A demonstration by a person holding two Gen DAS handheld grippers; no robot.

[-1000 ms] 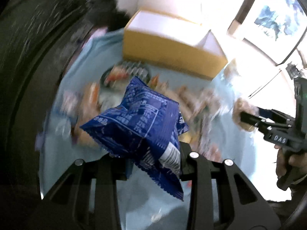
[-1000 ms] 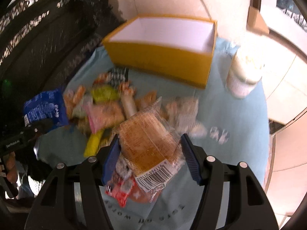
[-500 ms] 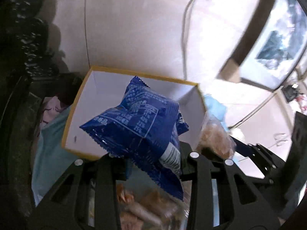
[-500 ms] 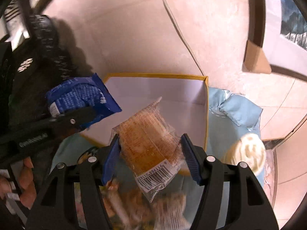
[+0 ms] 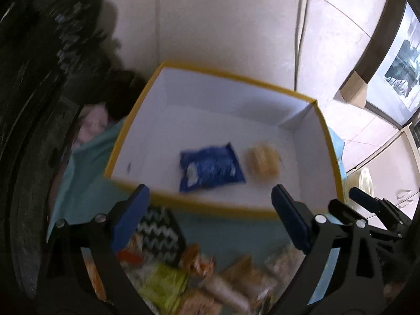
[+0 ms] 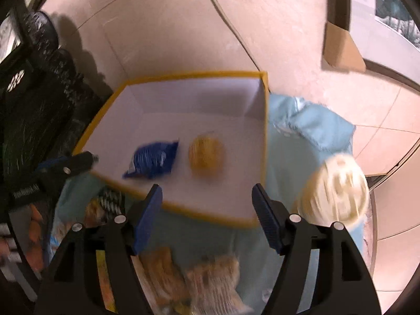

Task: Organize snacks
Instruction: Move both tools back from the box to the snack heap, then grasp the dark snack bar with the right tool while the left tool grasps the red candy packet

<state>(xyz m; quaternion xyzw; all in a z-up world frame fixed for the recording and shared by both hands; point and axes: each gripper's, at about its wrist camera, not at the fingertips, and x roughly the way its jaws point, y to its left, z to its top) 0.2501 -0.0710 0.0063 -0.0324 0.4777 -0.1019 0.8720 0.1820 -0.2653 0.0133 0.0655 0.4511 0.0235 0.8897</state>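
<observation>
A yellow box with a white inside stands on the light blue cloth. On its floor lie a blue snack bag and, to its right, a clear-wrapped golden pastry. My left gripper hangs over the box's near rim, its jaws opening wide with nothing between them. My right gripper hovers at the near rim too, jaws opening and empty. Its fingertips show at the right of the left wrist view.
A heap of several wrapped snacks lies on the cloth before the box, with a black-and-white zigzag packet. A white lidded tub stands right of the box. A dark mesh chair is at left. A cable hangs down the wall.
Both grippers carried their snacks from the heap up over the box and let go. The blue bag and the pastry now lie inside the box, and both pairs of jaws stand apart.
</observation>
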